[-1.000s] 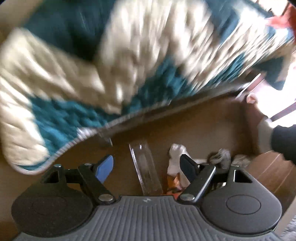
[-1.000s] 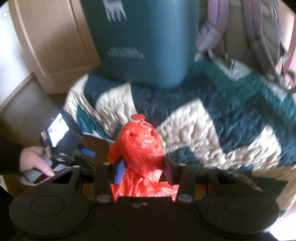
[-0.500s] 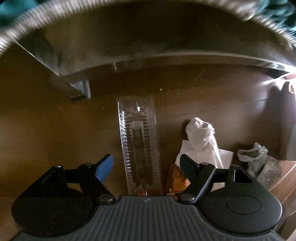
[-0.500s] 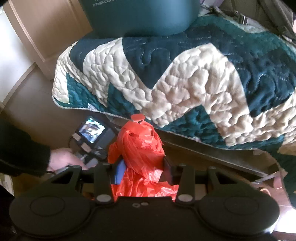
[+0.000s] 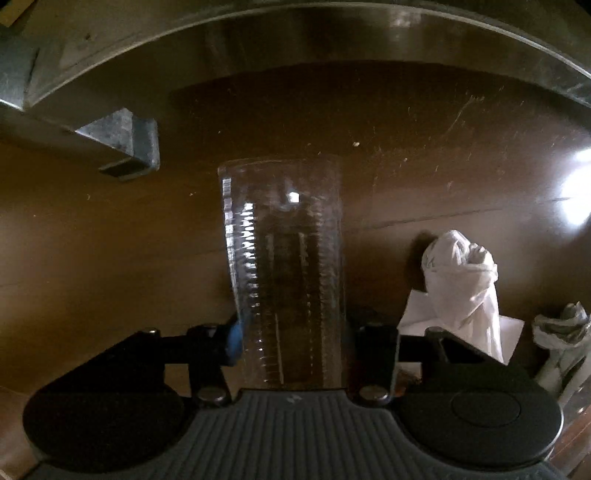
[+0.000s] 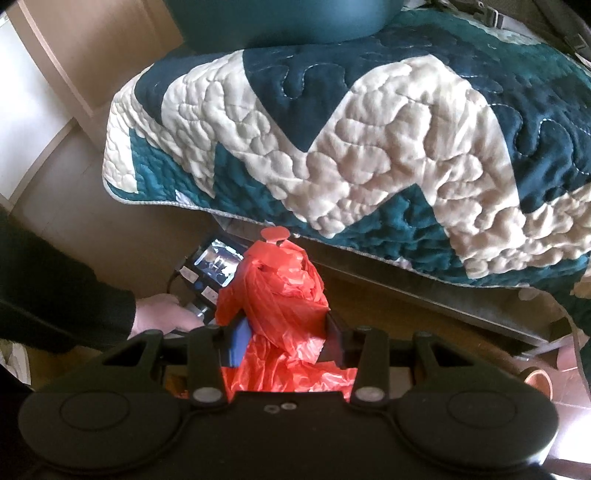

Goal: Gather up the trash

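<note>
A clear ribbed plastic tray (image 5: 284,258) lies on the brown floor, running away from the camera under the bed's edge. My left gripper (image 5: 295,332) points straight down over the tray's near end. Its jaws are closing, with the blue pad (image 5: 234,343) and the black finger (image 5: 373,339) against the tray's two long sides. In the right wrist view my right gripper (image 6: 284,332) is shut on a bunched orange-red plastic bag (image 6: 280,288), held above the floor beside the bed.
A crumpled white tissue (image 5: 461,280) and a grey wrapper (image 5: 561,325) lie right of the tray. The metal bed rail (image 5: 295,29) and its bracket (image 5: 125,140) overhang. A teal-and-cream quilt (image 6: 369,129) drapes the bed. A person's hand (image 6: 162,314) holds the other gripper.
My left gripper dropped from quilt height to the floor and its fingers came in against the clear tray. My right gripper sank a little, still gripping the orange-red bag.
</note>
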`<action>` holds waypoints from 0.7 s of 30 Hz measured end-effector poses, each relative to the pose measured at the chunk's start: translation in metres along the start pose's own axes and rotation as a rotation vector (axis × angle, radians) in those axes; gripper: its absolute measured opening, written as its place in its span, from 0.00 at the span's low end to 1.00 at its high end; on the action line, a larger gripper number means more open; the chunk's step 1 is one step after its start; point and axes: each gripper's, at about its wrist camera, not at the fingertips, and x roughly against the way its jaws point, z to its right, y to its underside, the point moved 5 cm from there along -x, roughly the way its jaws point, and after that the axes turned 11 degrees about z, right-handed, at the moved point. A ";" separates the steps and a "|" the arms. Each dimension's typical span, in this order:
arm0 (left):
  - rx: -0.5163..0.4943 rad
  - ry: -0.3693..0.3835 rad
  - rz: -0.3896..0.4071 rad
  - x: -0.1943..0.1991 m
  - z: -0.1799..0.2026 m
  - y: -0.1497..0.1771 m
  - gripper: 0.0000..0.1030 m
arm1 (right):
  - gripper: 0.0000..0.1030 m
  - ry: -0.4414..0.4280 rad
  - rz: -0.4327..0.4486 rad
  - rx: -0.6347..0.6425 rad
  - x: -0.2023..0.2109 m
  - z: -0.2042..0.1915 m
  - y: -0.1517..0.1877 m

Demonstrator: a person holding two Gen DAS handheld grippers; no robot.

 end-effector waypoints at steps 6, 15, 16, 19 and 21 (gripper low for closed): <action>-0.028 -0.012 0.042 0.016 0.006 0.004 0.39 | 0.41 0.018 0.010 0.007 0.001 0.000 0.000; -0.057 0.029 0.080 0.104 0.009 0.021 0.39 | 0.41 0.056 0.082 0.032 0.030 -0.014 -0.015; -0.057 0.040 0.083 0.118 0.009 0.021 0.39 | 0.41 0.059 0.093 0.029 0.036 -0.017 -0.018; -0.083 0.047 0.110 0.158 0.006 0.020 0.39 | 0.41 0.064 0.137 0.007 0.055 -0.025 -0.028; -0.105 0.042 0.141 0.188 0.006 0.018 0.39 | 0.41 0.077 0.162 0.011 0.070 -0.031 -0.034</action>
